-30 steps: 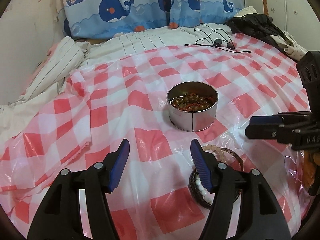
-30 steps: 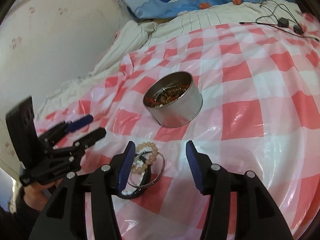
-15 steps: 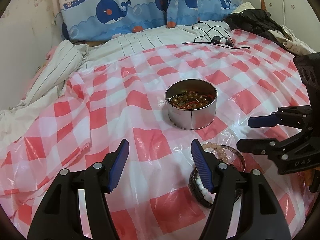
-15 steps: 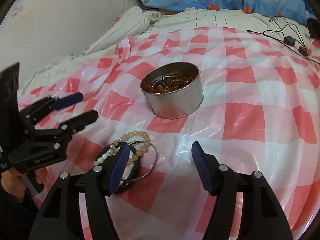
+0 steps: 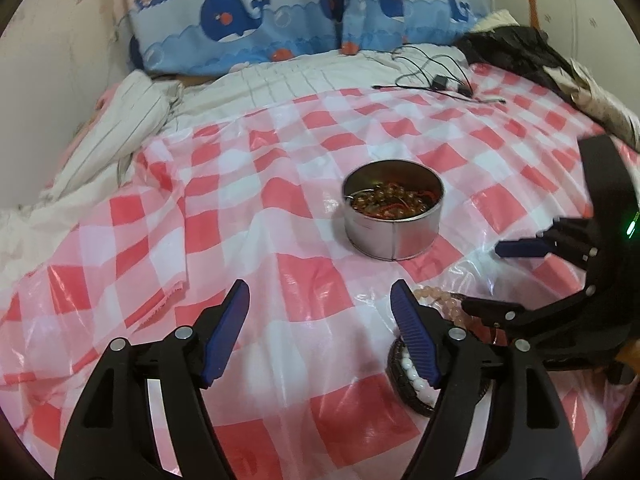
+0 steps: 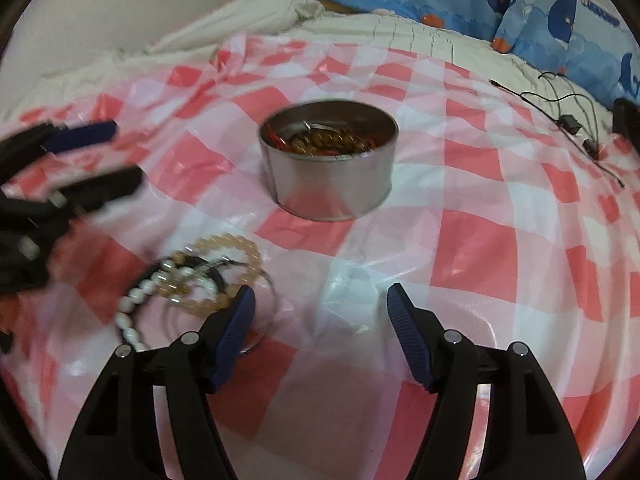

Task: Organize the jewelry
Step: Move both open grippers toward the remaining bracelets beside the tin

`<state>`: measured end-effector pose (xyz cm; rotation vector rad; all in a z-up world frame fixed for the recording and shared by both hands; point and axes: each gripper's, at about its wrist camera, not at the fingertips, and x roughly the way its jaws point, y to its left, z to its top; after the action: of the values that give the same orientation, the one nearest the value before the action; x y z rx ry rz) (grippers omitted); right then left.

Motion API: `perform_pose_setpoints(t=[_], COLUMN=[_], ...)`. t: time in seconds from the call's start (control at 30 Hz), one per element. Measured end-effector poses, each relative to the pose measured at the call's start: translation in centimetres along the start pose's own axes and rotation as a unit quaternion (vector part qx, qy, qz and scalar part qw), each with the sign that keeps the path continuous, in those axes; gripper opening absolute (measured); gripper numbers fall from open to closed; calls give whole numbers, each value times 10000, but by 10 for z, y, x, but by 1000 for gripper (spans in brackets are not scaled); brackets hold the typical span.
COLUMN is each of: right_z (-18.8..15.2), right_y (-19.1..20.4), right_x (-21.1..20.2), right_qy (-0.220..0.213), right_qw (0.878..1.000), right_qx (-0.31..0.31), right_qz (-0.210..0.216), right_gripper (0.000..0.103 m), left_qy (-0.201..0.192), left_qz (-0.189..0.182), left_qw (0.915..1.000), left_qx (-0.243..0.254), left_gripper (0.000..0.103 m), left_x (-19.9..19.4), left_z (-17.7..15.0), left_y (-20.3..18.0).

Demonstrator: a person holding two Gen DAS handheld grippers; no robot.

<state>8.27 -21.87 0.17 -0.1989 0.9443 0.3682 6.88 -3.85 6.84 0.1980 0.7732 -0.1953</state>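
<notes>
- Looking at the bed, the red-and-white checked plastic sheet (image 5: 248, 216) covers most of it, with its far edge ending at the striped white bedding (image 5: 280, 80) and its left edge rumpled over a fold
- left gripper (image 5: 320, 332) hangs low over the sheet with its jaws spread wide and nothing between them; bare sheet lies ahead of it up to the tin
- right gripper (image 6: 320, 332) is spread wide as well and holding nothing, with open sheet straight ahead of it too
- round metal tin (image 5: 394, 216) sits upright mid-sheet, already holding a tangle of brown beads and red cord
- loose pile of bracelets (image 6: 192, 280) lies on the sheet in front of the tin: a peach bead one, a white bead one, a dark band and a thin wire hoop, all overlapping
- right gripper's left finger (image 6: 236, 328) is right at the edge of that pile; can't tell if it's touching
- from the left wrist view the pile is partly hidden behind its own right finger (image 5: 414, 336), and the other gripper crowds in from the right
- black cable (image 5: 436, 84) is at the far edge, well apart, with whale pillows (image 5: 312, 20) behind
</notes>
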Motion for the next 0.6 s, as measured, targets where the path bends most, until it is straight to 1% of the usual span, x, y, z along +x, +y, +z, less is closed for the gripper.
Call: perform_pose_setpoints(t=[0.07, 0.17, 0.23, 0.3, 0.4, 0.43, 0.5, 0.6], right_z=[-1, -2, -2, -1, -1, 0, -1, -1], right_y=[-5, -15, -18, -19, -19, -19, -18, -18], right_x=[1, -2, -3, -3, -1, -1, -1, 0], right_qy=[37, 25, 13, 20, 44, 44, 45, 51], right_qw=[9997, 9984, 9970, 9968, 9972, 9973, 9974, 9976], right_qx=[11, 84, 53, 33, 35, 43, 37, 46], right_qz=[-246, -560, -770, -794, -739, -727, -720, -695], right_gripper=[70, 72, 72, 73, 73, 73, 73, 73], left_qy=[28, 57, 68, 72, 113, 156, 266, 460], left_qz=[-44, -90, -89, -232, -708, -786, -805, -530], left_qw=[9997, 9990, 9989, 9989, 9971, 9967, 9963, 9955], left_qx=[-223, -431, -455, -409, -249, -150, 139, 643], left_gripper=[70, 70, 70, 70, 71, 71, 71, 71], left_x=[1, 3, 4, 6, 14, 17, 29, 48], left_z=[0, 0, 0, -1, -2, -3, -4, -7], left_y=[12, 24, 26, 22, 4, -4, -23, -50])
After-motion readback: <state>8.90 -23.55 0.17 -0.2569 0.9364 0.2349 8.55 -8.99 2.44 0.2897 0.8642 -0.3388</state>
